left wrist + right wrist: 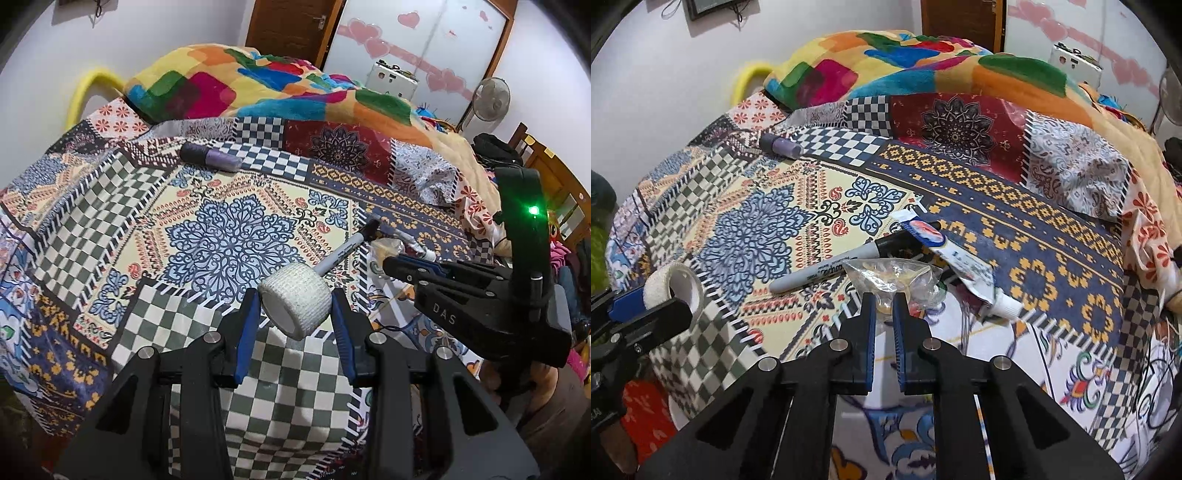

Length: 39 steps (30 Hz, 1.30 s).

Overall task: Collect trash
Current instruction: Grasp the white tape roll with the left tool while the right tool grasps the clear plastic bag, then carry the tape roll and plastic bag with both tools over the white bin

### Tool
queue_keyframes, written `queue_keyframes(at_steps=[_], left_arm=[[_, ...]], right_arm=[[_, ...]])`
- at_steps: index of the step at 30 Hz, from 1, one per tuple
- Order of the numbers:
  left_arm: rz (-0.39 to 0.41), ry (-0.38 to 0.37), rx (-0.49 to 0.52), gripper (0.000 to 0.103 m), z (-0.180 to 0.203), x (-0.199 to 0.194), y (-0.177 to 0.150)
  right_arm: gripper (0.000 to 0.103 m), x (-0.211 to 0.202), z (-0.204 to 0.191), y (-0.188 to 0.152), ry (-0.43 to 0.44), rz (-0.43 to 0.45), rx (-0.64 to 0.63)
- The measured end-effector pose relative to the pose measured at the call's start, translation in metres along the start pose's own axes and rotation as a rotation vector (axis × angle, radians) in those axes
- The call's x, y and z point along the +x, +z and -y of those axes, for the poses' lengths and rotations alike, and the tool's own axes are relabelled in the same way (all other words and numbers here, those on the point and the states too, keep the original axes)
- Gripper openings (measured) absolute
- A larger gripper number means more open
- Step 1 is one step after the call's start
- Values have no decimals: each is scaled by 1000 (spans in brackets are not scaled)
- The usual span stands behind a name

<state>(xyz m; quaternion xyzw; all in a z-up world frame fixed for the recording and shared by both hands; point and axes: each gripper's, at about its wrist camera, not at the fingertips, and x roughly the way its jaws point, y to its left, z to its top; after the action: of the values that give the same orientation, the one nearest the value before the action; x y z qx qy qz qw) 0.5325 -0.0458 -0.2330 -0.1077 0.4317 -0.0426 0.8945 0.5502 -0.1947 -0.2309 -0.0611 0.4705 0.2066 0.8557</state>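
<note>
— Fingers on the left gripper are clamping the white tape roll above the bed?
— Yes. The right gripper is pinching narrowly on the clear plastic bag, beside the marker and tube.
— Next, probably, lifting both away to wherever the trash is going.

My left camera: low over the bed, facing the wall | my right camera: beside it, same heading, close in | shared: marker, patchwork spread (both near).
</note>
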Motion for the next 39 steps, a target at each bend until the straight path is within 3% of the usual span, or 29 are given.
queue_keyframes(at_steps=[13, 25, 39], left_arm=[[109, 11, 12, 38, 16, -97, 8], [238, 61, 8, 38, 13, -217, -13], [316, 153, -41, 38, -37, -327, -73]], right_arm=[[8, -116, -16, -1, 24, 137, 28], [8, -233, -76, -15, 68, 296, -60], [8, -285, -156, -56, 164, 337, -156]])
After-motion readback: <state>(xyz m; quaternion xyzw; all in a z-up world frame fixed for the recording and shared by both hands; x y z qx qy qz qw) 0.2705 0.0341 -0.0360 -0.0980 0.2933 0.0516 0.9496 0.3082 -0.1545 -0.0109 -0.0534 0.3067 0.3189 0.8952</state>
